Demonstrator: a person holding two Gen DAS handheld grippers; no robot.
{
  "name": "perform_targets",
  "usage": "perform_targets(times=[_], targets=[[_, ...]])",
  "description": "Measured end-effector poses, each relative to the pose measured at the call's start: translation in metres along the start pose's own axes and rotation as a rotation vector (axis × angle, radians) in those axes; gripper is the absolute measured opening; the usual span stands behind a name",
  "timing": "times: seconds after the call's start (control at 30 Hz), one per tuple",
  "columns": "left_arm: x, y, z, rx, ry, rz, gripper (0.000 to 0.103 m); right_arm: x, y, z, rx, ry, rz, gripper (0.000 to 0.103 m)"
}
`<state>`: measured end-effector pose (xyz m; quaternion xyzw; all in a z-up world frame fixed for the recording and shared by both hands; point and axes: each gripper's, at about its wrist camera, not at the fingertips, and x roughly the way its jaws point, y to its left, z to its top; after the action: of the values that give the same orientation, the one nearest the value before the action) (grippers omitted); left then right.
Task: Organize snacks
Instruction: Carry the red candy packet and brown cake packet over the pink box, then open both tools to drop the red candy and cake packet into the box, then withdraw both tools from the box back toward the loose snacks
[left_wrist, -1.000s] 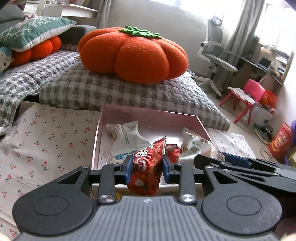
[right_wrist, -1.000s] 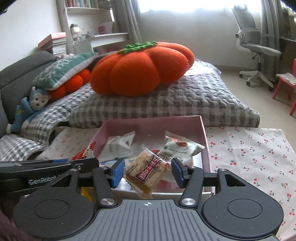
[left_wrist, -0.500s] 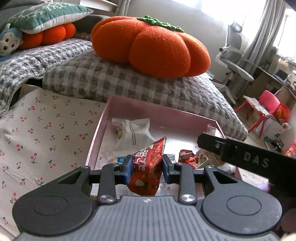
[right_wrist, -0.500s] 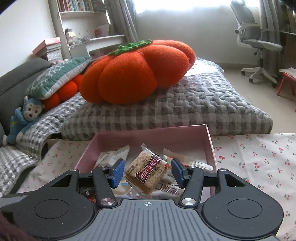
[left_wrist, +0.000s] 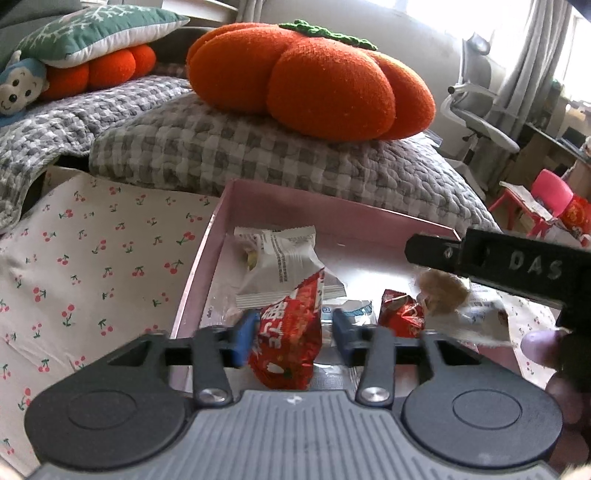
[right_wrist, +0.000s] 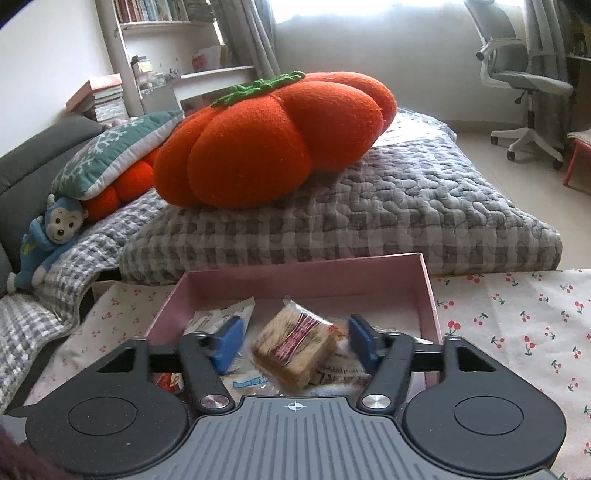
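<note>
A pink box (left_wrist: 332, 218) sits on the cherry-print cloth and holds several snack packets; it also shows in the right wrist view (right_wrist: 306, 273). My left gripper (left_wrist: 290, 332) is open over the box's near edge, and a red snack packet (left_wrist: 286, 339) hangs loose between its blue pads. My right gripper (right_wrist: 293, 339) is open over the box, with a brown cracker packet (right_wrist: 295, 343) dropping free between its pads. A white packet (left_wrist: 280, 266) and a small red packet (left_wrist: 400, 314) lie in the box.
A big orange pumpkin cushion (right_wrist: 269, 140) lies on grey checked bedding (right_wrist: 369, 218) just behind the box. The cherry-print cloth (left_wrist: 96, 266) spreads left and right of the box. An office chair (right_wrist: 524, 81) stands far right; a monkey toy (right_wrist: 48, 240) sits far left.
Both grippers opened their jaws and let go of their packets, which are slipping down into the box. Both grippers moved forward over the pink box.
</note>
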<state>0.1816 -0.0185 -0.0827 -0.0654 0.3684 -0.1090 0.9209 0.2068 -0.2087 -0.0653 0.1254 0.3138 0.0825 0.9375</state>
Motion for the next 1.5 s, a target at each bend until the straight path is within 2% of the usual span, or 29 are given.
perform_targets(times=[0.13, 0.2, 0.43, 0.5, 0.73, 0.8, 0.93, 1.2, 1.5], targets=[[-0.003, 0.000, 0.000, 0.020, -0.005, 0.005, 0.064, -0.007, -0.002, 0.005, 0.029, -0.003, 0.011, 0.081], [-0.004, -0.002, 0.000, 0.035, 0.000, 0.000, 0.075, -0.011, -0.003, 0.005, 0.037, -0.010, 0.004, 0.086], [-0.013, -0.009, 0.000, 0.076, 0.016, -0.013, 0.090, -0.030, -0.005, 0.008, 0.053, 0.001, -0.019, 0.088], [-0.016, -0.011, 0.000, 0.078, 0.027, -0.018, 0.094, -0.037, -0.005, 0.008, 0.059, -0.003, -0.028, 0.092], [-0.036, -0.020, -0.004, 0.137, 0.024, -0.030, 0.100, -0.064, -0.003, 0.010, 0.101, 0.004, -0.059, 0.093], [-0.042, -0.024, -0.005, 0.157, 0.026, -0.041, 0.102, -0.071, 0.002, 0.009, 0.094, 0.010, -0.069, 0.096], [-0.054, -0.027, -0.009, 0.193, 0.054, -0.071, 0.103, -0.089, 0.013, 0.006, 0.061, 0.013, -0.076, 0.097], [-0.074, -0.024, -0.021, 0.252, 0.094, -0.061, 0.103, -0.122, 0.028, -0.006, 0.001, 0.029, -0.098, 0.098], [-0.090, -0.008, -0.033, 0.293, 0.116, -0.042, 0.103, -0.151, 0.022, -0.027, 0.034, 0.058, -0.148, 0.100]])
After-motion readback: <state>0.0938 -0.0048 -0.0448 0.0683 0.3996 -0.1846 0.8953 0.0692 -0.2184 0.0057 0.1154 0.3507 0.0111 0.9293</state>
